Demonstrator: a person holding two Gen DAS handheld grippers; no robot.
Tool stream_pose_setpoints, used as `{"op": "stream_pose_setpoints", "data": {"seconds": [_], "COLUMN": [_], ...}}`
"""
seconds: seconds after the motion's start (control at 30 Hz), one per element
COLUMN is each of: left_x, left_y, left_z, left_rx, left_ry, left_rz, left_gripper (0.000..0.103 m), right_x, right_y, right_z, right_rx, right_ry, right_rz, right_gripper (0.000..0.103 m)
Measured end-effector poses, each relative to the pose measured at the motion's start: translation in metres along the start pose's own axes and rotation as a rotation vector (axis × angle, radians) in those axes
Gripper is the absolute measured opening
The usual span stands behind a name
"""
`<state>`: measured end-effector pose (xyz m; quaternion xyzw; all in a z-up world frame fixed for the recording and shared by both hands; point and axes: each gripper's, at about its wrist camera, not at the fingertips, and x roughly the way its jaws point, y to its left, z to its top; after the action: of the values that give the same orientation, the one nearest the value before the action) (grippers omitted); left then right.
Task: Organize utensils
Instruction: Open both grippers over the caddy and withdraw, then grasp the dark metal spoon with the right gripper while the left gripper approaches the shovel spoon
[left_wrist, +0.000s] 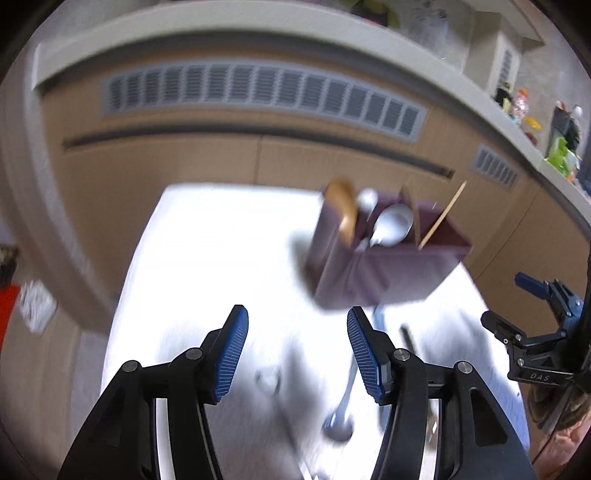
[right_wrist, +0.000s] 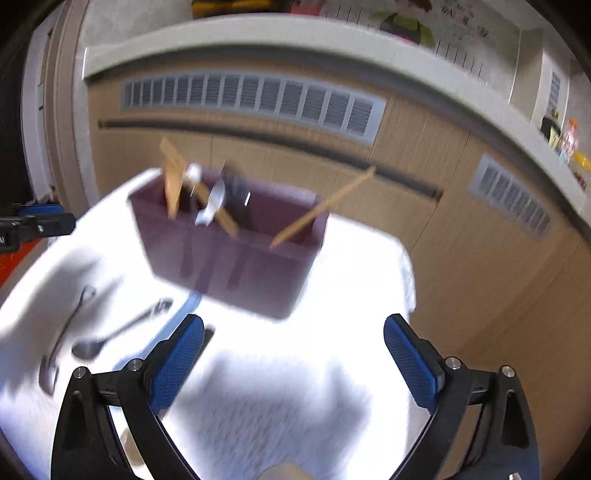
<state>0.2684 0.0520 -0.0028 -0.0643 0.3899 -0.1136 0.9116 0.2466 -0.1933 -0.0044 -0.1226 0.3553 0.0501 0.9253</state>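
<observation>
A dark purple utensil holder (left_wrist: 388, 266) (right_wrist: 236, 254) stands on a white cloth-covered table (left_wrist: 207, 251) (right_wrist: 354, 280). It holds a wooden spoon (left_wrist: 345, 206), metal spoons (left_wrist: 391, 225) (right_wrist: 212, 206) and a wooden chopstick (left_wrist: 441, 216) (right_wrist: 321, 206). Loose metal spoons lie on the cloth (right_wrist: 122, 328) (left_wrist: 341, 410), with a blue-handled utensil (right_wrist: 184, 306) beside them. My left gripper (left_wrist: 297, 354) is open and empty, in front of the holder. My right gripper (right_wrist: 293, 363) is open and empty, near the holder's front; it also shows in the left wrist view (left_wrist: 532, 317).
Wooden cabinets with grey vent grilles (left_wrist: 258, 96) (right_wrist: 251, 99) stand behind the table under a white counter. Small colourful items (left_wrist: 524, 110) sit on the counter at the right. A red object (left_wrist: 7, 306) is at the far left. Both views are motion-blurred.
</observation>
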Motion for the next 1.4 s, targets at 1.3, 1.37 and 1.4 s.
{"op": "stream_pose_setpoints", "data": {"seconds": [1.3,1.37,1.4], "left_x": [0.011,0.027,0.038], "left_y": [0.002,0.008,0.012], "left_z": [-0.074,-0.058,-0.048], "left_rx": [-0.037,-0.05,-0.07], "left_ry": [0.242,0.28,0.309], "left_rz": [-0.07,-0.035,-0.002], "left_gripper": [0.042,0.042,0.042], "right_x": [-0.079,-0.078,-0.077], "right_y": [-0.007,-0.015,-0.018], "right_z": [-0.015,-0.007,-0.005], "right_rx": [0.126,0.131,0.134], "right_ry": [-0.003,-0.01,-0.009], "right_rz": [0.126,0.106,0.103], "right_gripper": [0.031,0.03,0.03]}}
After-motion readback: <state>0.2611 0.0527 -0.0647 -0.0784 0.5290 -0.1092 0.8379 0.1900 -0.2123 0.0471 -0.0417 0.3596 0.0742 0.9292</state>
